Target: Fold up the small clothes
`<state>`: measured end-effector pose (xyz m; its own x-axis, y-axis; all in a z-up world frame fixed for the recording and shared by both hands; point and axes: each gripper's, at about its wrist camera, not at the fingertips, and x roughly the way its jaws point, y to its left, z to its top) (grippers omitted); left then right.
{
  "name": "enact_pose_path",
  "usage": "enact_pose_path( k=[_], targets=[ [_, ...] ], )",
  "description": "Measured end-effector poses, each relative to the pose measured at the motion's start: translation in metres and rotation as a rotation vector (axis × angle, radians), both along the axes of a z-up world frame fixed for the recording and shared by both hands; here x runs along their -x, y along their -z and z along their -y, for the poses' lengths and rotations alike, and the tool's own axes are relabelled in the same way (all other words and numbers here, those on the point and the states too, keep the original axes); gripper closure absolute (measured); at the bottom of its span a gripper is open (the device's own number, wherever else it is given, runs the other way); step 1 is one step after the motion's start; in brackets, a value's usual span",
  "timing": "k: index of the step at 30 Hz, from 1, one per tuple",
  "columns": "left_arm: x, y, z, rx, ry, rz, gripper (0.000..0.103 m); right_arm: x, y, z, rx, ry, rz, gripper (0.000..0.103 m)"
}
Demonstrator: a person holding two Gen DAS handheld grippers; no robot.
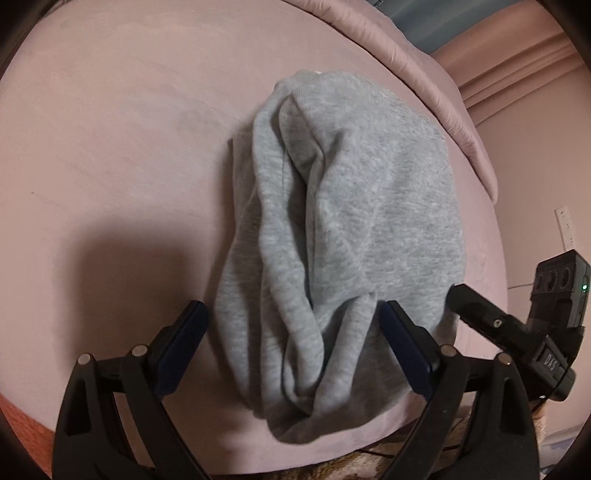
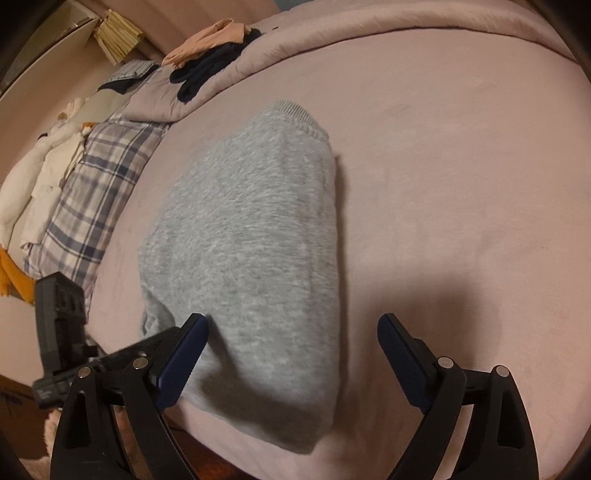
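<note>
A folded grey garment (image 2: 251, 236) lies on the pink bed (image 2: 461, 184).

Pink bedsheet (image 2: 461, 166) covering the bed, mauve quilt (image 2: 332, 33) bunched along its far edge, plaid cloth (image 2: 103, 184) far left, white garments (image 2: 40, 173) beside it, dark clothes (image 2: 207, 70) on the quilt, wall socket (image 1: 565, 227) right

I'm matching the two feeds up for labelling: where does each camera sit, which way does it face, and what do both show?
Left wrist view: on the left gripper, angled down at the folded grey fleece garment on the pink bed sheet; its own open black fingers show, with the right gripper at the right edge.
Right wrist view: on the right gripper, angled down at the same garment; open fingers, the left gripper at left, a plaid blue-and-white cloth beyond.
Shared: garment, sheet, each other's gripper.
</note>
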<state>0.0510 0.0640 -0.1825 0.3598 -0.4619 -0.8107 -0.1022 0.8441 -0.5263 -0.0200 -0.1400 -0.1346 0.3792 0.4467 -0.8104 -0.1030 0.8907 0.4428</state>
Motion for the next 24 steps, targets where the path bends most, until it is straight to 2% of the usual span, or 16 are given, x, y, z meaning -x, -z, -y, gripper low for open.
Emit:
enact_pose_path(
  k=[3,8,10,11,12,13,15,18,20,24],
  targets=[
    [-0.002,0.004,-0.001,0.034,0.002,-0.011,0.009,-0.004,0.005,-0.005,-0.024,-0.023,-0.014,0.011],
    [-0.002,0.007,-0.001,0.045,0.01,-0.011,0.01,-0.014,0.018,-0.01,-0.102,-0.043,-0.059,0.011],
    [-0.001,0.006,-0.004,0.067,0.02,-0.005,0.025,-0.017,0.025,-0.012,-0.146,-0.041,-0.078,0.011],
    [-0.001,0.008,-0.003,0.119,0.027,-0.011,0.042,-0.019,0.03,-0.012,-0.167,-0.036,-0.09,0.011],
    [-0.003,0.009,-0.002,0.146,0.02,-0.018,0.05,-0.019,0.031,-0.013,-0.173,-0.032,-0.091,0.015],
    [-0.004,0.009,0.001,0.143,0.011,-0.02,0.051,-0.019,0.031,-0.015,-0.167,-0.028,-0.083,0.017],
    [-0.001,0.001,0.005,0.115,0.023,0.006,0.062,-0.015,0.025,-0.018,-0.149,-0.04,-0.06,0.034],
    [0.003,-0.019,0.02,0.032,0.04,0.047,0.069,-0.008,0.009,-0.023,-0.103,-0.063,0.002,0.052],
    [0.006,-0.034,0.026,0.001,0.045,0.08,0.071,-0.003,-0.005,-0.023,-0.08,-0.061,0.043,0.056],
    [0.013,-0.066,0.035,-0.004,0.077,0.164,0.071,0.0,-0.031,-0.01,-0.078,-0.047,0.12,0.057]
  ],
)
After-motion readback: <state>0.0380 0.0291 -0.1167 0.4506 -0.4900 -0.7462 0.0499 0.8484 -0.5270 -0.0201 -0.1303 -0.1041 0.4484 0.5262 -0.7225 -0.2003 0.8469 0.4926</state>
